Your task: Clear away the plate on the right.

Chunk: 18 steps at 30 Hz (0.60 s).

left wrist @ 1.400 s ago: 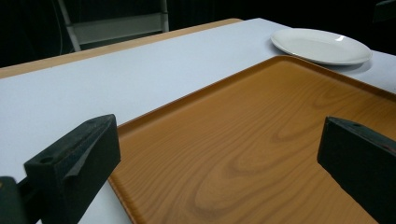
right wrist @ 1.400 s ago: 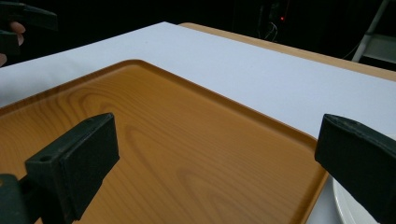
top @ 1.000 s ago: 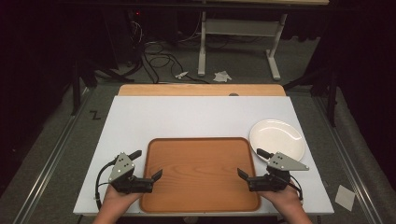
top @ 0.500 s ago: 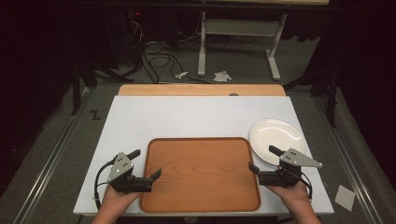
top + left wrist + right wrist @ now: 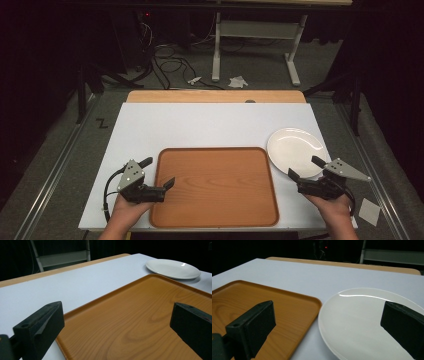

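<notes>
Rectangular wood-grain orange tray (image 5: 215, 186) sits at the near-centre of the white worktop (image 5: 200, 125), empty. Round white plate (image 5: 296, 151) just beside its right far corner. Left tongs (image 5: 159, 173) released, straddling the tray's left rim. Right tongs (image 5: 306, 168) released, straddling the plate's near edge.

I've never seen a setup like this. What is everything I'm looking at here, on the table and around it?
Tray: one, orange-brown wood grain, near middle of the table, nothing on it.
Plate: one, white, right of the tray, nothing on it.
Table top: one, white, with a wooden strip along its far edge.
Crumpled paper: two or so pale scraps, on the grey floor beyond the table.
Cables: a dark tangle, on the floor at the back.
Metal stand: one, pale, far back.
Left hand-held gripper: one, black, jaws apart at the tray's left edge.
Right hand-held gripper: one, black, jaws apart at the plate's near rim.
</notes>
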### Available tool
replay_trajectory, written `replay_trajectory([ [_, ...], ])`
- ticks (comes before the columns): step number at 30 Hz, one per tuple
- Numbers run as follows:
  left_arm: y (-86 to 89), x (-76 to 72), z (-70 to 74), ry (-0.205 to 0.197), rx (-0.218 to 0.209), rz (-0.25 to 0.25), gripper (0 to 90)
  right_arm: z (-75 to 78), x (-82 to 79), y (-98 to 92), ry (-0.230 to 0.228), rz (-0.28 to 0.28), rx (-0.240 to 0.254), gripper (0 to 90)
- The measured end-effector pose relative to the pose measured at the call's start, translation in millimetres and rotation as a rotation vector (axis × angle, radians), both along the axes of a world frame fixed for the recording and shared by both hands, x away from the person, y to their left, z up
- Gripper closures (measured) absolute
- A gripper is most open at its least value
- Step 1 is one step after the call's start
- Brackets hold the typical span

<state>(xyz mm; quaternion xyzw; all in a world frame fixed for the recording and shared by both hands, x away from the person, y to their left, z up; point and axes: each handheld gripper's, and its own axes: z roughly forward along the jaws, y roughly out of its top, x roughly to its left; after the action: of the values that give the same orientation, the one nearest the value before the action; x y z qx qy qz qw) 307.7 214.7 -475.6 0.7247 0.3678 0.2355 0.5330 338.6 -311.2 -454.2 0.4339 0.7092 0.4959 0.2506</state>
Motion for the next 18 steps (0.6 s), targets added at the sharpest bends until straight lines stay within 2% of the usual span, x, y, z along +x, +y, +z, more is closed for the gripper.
replay_trajectory([
  [7,-7.6,8.3,1.0,-0.012,-0.014,-0.017,0.2,-6.5,-1.9,-27.6,0.019,-0.079,0.0,0.9],
  [17,-9.7,9.5,1.1,-0.013,-0.019,-0.027,0.2,-13.9,-1.2,-42.3,0.055,-0.114,0.02,0.9],
  [18,-10.0,8.9,0.8,-0.012,-0.015,-0.029,0.2,-14.2,-1.3,-45.3,0.058,-0.124,0.034,0.9],
])
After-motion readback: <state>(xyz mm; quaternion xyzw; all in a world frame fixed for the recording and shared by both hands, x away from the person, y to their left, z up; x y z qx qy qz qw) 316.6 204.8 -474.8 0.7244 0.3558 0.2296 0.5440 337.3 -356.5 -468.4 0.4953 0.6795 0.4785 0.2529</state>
